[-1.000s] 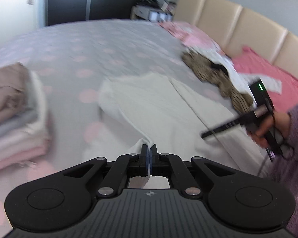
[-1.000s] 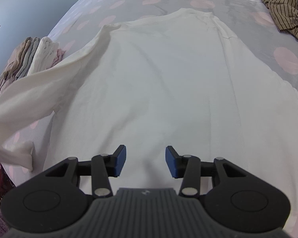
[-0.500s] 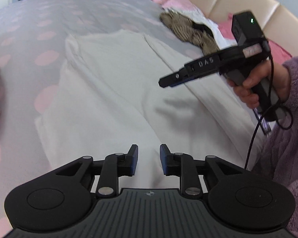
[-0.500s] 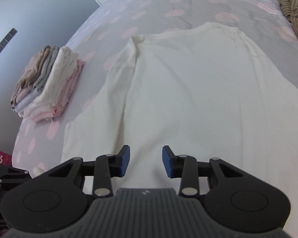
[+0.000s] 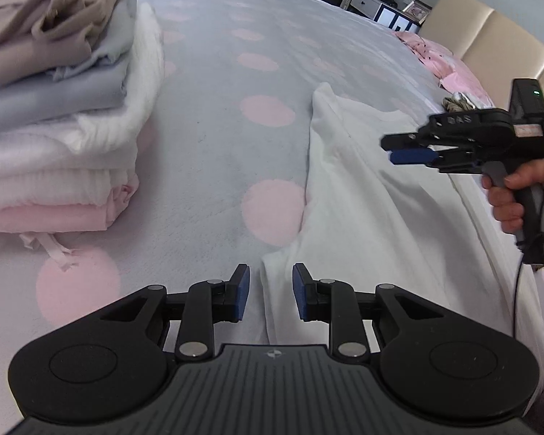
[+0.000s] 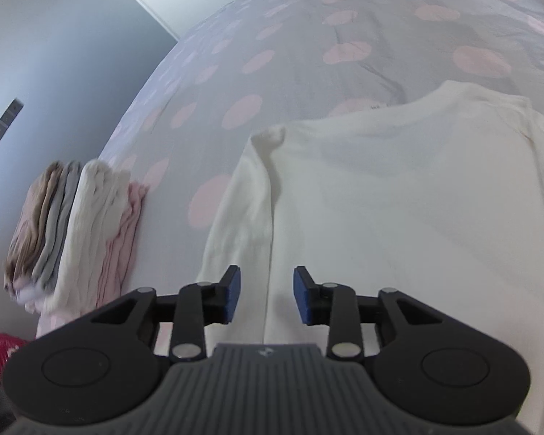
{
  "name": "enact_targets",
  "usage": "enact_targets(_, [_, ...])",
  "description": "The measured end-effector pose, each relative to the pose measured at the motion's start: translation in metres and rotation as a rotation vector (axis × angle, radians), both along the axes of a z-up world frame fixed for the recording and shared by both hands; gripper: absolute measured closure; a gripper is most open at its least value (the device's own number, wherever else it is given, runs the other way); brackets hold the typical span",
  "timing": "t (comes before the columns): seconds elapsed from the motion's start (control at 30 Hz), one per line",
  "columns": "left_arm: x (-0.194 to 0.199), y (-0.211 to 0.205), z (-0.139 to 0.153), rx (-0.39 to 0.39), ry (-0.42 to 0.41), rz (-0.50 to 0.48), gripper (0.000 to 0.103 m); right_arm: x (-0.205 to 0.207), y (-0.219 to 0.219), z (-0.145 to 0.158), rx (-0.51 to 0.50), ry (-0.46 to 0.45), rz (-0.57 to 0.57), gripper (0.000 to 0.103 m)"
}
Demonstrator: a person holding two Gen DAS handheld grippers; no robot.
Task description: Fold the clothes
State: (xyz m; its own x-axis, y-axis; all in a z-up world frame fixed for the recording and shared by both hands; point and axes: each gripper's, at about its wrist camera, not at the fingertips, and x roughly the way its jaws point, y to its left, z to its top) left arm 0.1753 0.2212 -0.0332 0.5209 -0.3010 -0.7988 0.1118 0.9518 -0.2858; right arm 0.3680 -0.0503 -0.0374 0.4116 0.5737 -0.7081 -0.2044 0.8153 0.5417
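Folded stack beside white top on bed

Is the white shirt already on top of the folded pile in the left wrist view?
No, the white shirt lies spread on the bedspread, apart from the folded pile.

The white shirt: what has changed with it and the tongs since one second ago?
The left tongs let go of the sleeve, which now lies folded over the white shirt, and dropped to its near edge. The right tongs narrowed a little, empty. The folded stack stayed put.
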Motion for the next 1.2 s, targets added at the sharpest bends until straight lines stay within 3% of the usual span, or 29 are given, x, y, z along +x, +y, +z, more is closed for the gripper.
enact_targets(0.17, [0.008, -0.001, -0.01, -0.003, 0.013, -0.025, 0.08, 0.032, 0.016, -0.025, 0.035, 0.044, -0.036, 0.067])
enact_targets(0.27, [0.009, -0.002, -0.014, -0.013, 0.026, -0.041, 0.086, 0.038, 0.018, -0.036, 0.121, 0.069, -0.042, 0.069])
enact_targets(0.3, [0.009, -0.002, -0.015, -0.01, 0.029, -0.042, 0.089, 0.04, 0.018, -0.038, 0.15, 0.081, -0.035, 0.084])
enact_targets(0.33, [0.009, -0.003, -0.015, 0.0, 0.029, -0.04, 0.094, 0.041, 0.021, -0.037, 0.151, 0.076, -0.025, 0.092])
enact_targets(0.37, [0.009, -0.003, -0.015, 0.004, 0.033, -0.04, 0.096, 0.042, 0.023, -0.034, 0.133, 0.055, -0.012, 0.102])
enact_targets(0.47, [0.009, -0.001, -0.016, 0.022, 0.052, -0.012, 0.099, 0.047, 0.029, -0.023, 0.057, -0.018, -0.002, 0.102])
enact_targets(0.6, [0.009, 0.001, -0.016, 0.02, 0.054, 0.002, 0.099, 0.058, 0.031, -0.019, -0.012, -0.033, -0.008, 0.103])
enact_targets(0.7, [0.01, 0.0, -0.016, 0.026, 0.057, 0.001, 0.099, 0.056, 0.039, -0.022, -0.065, -0.043, 0.018, 0.101])
enact_targets(0.77, [0.008, 0.003, -0.011, 0.029, 0.056, 0.012, 0.094, 0.053, 0.038, -0.02, -0.063, -0.042, 0.025, 0.094])
enact_targets(0.87, [0.0, 0.004, 0.003, 0.055, 0.018, 0.009, 0.084, 0.042, 0.034, -0.006, -0.069, -0.083, 0.047, 0.07])
enact_targets(1.0, [-0.021, 0.002, 0.024, 0.072, -0.041, -0.033, 0.079, 0.012, 0.026, 0.015, -0.111, -0.13, 0.108, 0.07])
enact_targets(1.13, [-0.057, -0.004, 0.043, 0.098, -0.108, -0.087, 0.064, -0.029, 0.007, 0.029, -0.107, -0.121, 0.138, 0.068])
enact_targets(1.2, [-0.08, -0.007, 0.05, 0.103, -0.142, -0.107, 0.061, -0.057, -0.004, 0.034, -0.109, -0.107, 0.158, 0.067])
